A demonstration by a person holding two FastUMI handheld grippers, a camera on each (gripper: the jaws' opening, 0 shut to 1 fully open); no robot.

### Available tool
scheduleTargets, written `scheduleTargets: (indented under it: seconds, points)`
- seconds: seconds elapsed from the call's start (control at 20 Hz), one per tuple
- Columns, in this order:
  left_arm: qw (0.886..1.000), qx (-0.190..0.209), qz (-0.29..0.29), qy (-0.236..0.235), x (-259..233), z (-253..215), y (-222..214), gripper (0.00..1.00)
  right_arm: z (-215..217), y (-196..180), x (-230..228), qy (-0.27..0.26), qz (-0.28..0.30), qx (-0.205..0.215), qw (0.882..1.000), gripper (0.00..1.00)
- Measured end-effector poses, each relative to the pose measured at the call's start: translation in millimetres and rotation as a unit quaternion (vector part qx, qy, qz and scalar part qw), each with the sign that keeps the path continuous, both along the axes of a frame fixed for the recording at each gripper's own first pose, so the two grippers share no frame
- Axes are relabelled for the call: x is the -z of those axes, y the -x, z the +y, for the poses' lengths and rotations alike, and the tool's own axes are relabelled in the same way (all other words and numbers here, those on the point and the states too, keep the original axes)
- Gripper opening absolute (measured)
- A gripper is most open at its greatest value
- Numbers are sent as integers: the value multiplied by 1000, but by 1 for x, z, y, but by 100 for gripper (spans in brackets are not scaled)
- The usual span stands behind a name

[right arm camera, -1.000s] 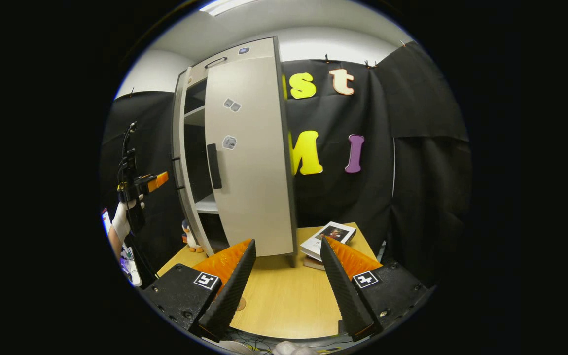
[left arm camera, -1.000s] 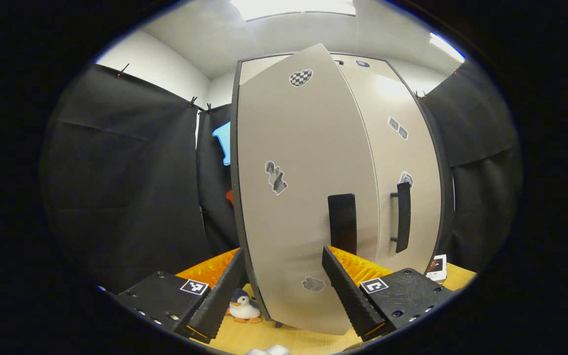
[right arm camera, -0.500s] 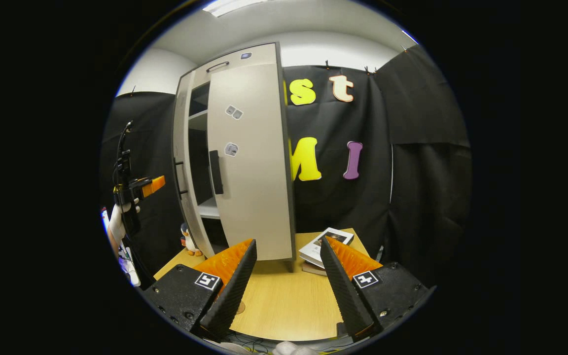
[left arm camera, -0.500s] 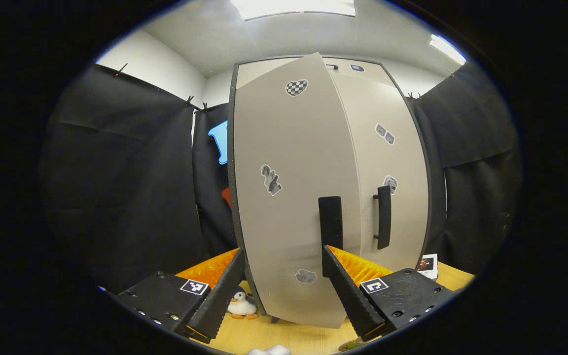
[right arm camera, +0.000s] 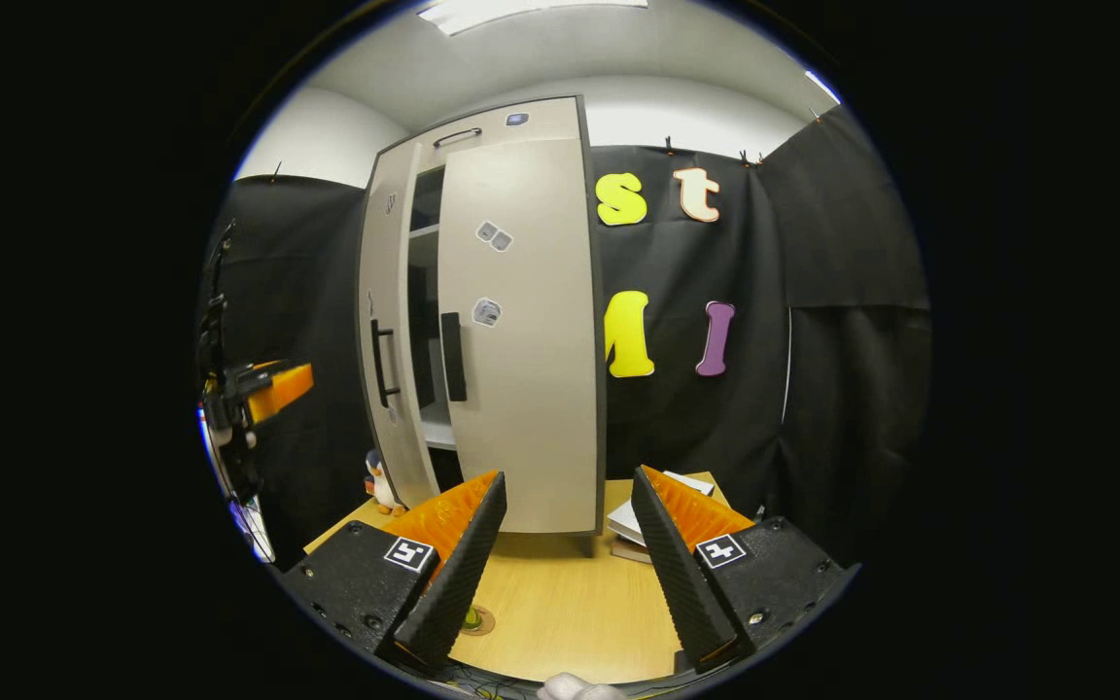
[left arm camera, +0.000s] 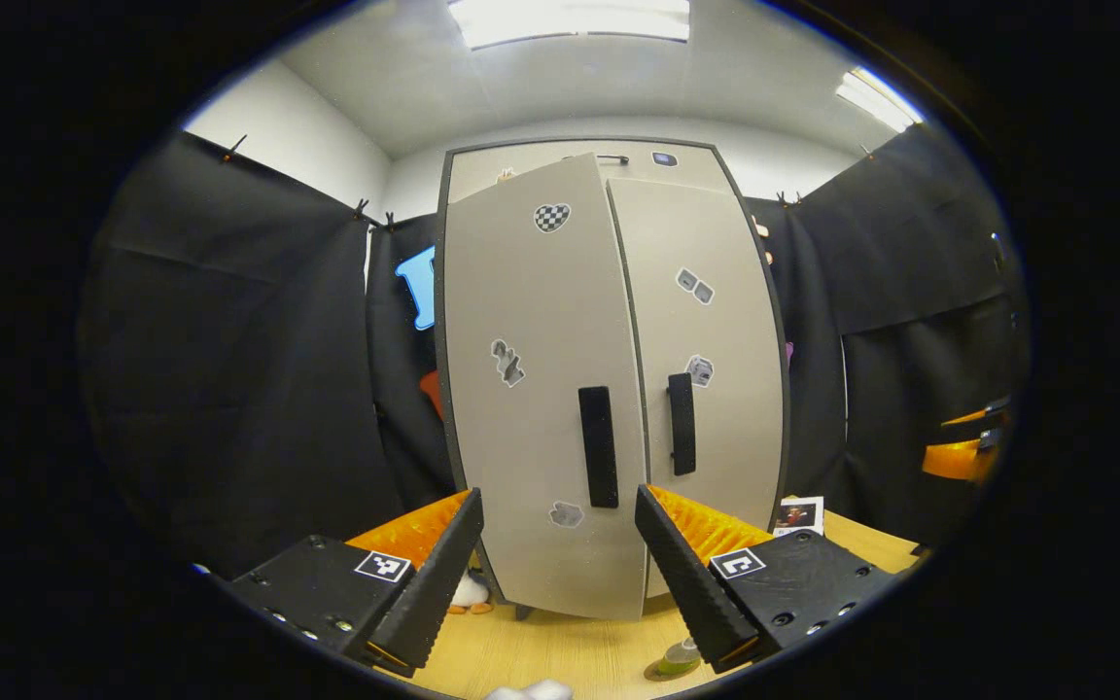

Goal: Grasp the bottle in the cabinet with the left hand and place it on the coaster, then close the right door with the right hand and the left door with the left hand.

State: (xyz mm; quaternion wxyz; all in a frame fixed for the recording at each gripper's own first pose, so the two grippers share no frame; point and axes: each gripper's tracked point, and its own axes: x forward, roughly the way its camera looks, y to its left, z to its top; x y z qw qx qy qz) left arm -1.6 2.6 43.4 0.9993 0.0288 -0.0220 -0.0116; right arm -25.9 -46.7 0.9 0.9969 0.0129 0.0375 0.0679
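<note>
The tall beige cabinet [left arm camera: 560, 160] stands on the wooden table. Its right door [left arm camera: 706, 340] lies flush shut. The left door [left arm camera: 531, 389] stands slightly ajar, and in the right gripper view a dark gap with shelves [right arm camera: 421, 321] shows between the doors. My left gripper [left arm camera: 558, 498] is open and empty, a short way back from the left door's black handle [left arm camera: 598, 446]. My right gripper [right arm camera: 568, 478] is open and empty in front of the cabinet's right corner. A small green bottle [right arm camera: 472, 616] stands on a round coaster [right arm camera: 478, 623] on the table, partly hidden behind a finger.
A toy penguin [right arm camera: 381, 483] stands by the cabinet's left foot. A stack of books [right arm camera: 640, 525] lies on the table [right arm camera: 560, 603] to the right of the cabinet. Black cloth walls close in the booth on all sides.
The left door has swung from well open to nearly shut. Both grippers have drawn back from the cabinet, and the bottle now shows at the bottom of both views.
</note>
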Motion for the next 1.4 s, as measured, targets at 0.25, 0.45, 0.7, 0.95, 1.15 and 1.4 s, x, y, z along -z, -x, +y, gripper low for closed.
scheduleTargets:
  seconds: [0.25,0.45,0.7,0.95,1.15,1.4]
  points:
    - [1000,-10,13,8,29,-2,32,96,21,-5,5,2,-1,-5,1000,80]
    - [999,-20,26,-3,45,2,38,96,46,-8,15,-3,8,-17,1000,81]
    - [999,-13,26,19,46,6,31,96,59,-10,10,14,-3,-18,1000,81]
    - [999,-12,28,33,48,14,22,96,59,-10,11,19,-6,-9,1000,81]
    - [999,-5,32,38,49,17,17,96,57,-12,8,20,-10,4,1000,81]
    - [999,2,28,40,46,20,10,95,59,-12,4,21,-17,10,1000,81]
